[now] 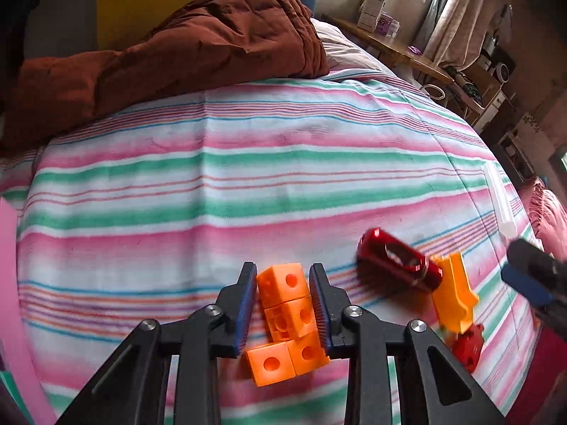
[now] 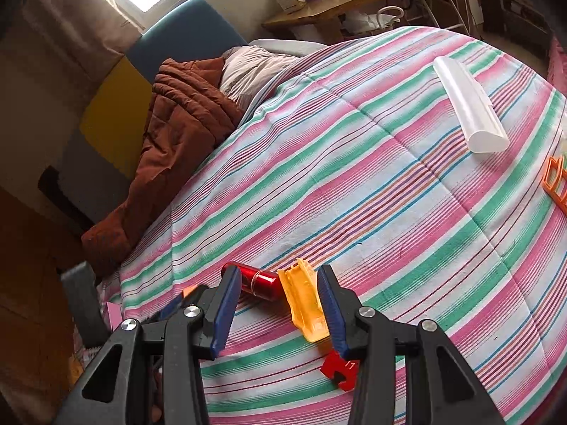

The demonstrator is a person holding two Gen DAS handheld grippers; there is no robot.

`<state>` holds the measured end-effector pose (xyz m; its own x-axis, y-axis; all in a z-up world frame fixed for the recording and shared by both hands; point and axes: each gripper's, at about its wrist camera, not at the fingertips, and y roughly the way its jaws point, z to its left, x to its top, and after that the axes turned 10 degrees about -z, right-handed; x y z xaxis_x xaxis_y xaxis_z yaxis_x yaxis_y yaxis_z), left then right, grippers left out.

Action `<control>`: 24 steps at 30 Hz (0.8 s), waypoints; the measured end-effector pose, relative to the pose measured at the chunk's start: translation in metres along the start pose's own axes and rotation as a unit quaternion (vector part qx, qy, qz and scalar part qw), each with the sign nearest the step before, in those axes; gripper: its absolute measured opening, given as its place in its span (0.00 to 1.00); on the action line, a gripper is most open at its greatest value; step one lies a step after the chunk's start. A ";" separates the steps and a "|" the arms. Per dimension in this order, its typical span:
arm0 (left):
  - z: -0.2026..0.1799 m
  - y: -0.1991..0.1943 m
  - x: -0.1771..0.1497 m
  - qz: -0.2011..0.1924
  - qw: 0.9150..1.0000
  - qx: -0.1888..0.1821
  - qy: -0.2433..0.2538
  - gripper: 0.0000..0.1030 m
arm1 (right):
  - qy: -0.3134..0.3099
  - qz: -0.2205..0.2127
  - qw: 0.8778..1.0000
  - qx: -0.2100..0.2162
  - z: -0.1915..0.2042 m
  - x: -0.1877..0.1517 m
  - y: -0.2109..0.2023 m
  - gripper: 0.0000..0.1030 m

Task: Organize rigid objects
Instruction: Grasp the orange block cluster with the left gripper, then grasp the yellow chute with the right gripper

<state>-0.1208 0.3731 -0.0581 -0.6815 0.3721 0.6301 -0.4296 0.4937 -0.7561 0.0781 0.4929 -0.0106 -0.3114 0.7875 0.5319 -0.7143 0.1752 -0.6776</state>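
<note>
An orange piece of several linked cubes (image 1: 287,304) sits between the fingers of my left gripper (image 1: 283,269), whose blue pads press on its two sides. To its right on the striped bedspread (image 1: 212,177) lie a red metal cylinder (image 1: 397,262) with a hole in its side, a yellow-orange plastic part (image 1: 455,294) and a small red block (image 1: 467,347). In the right wrist view my right gripper (image 2: 280,276) stands open over the bedspread. The red cylinder (image 2: 262,283) is by its left finger and the yellow-orange part (image 2: 304,301) lies against its right finger. The red block (image 2: 340,368) is partly hidden under that finger.
A long white case (image 2: 467,106) lies further out on the bed, and an orange frame (image 2: 554,184) shows at the right edge. A brown quilt (image 1: 177,53) is bunched at the head of the bed. A wooden table (image 2: 336,3) with boxes stands beyond.
</note>
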 end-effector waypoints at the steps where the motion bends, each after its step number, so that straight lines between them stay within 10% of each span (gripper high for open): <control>1: 0.001 -0.009 -0.009 -0.002 1.000 0.001 0.007 0.30 | 0.012 -0.002 1.000 -0.003 -0.005 0.001 -0.001 0.43; 13: -0.002 -0.091 -0.106 -0.026 0.998 -0.013 0.059 0.29 | 0.044 -0.016 0.999 -0.009 -0.021 0.008 -0.005 0.43; 24: 0.009 -0.100 -0.118 -0.041 0.998 -0.034 0.038 0.29 | -0.063 0.040 0.996 -0.043 0.009 -0.010 0.027 0.41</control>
<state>-0.0025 0.2731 -0.0586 -0.5975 0.3867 0.7024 -0.4379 0.5765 -0.6898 0.0566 0.4845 -0.0293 -0.4456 0.7208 0.5309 -0.6296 0.1693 -0.7582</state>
